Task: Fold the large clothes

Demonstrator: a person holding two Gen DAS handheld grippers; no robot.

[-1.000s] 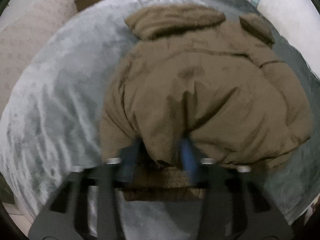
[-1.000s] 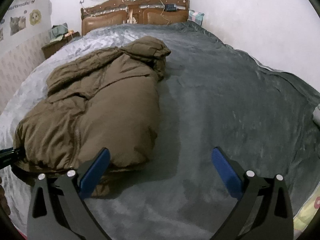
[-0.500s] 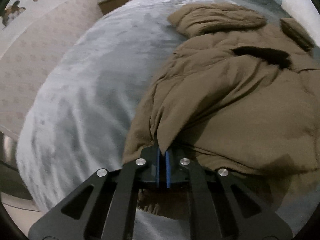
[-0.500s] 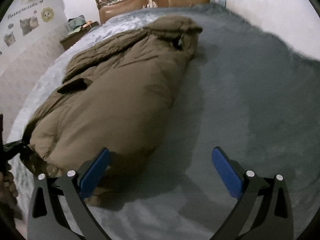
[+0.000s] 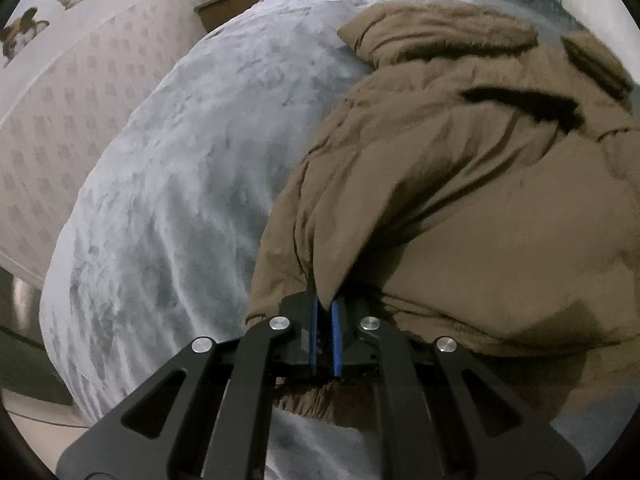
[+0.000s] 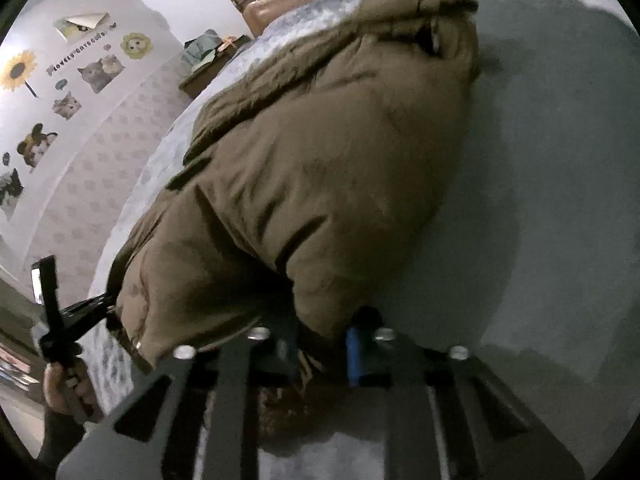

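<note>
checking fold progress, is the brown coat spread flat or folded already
Partly folded: the brown coat lies lengthwise as a narrow bundle, sides tucked in, hood far; no crosswise fold yet.

The only lettering, a dark curved line of wall-sticker letters (image 6: 76,65) on the white wall, is too blurred to read.

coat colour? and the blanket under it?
Coat is olive-brown; the blanket is plush grey-blue. Left wrist view shows both best.
</note>
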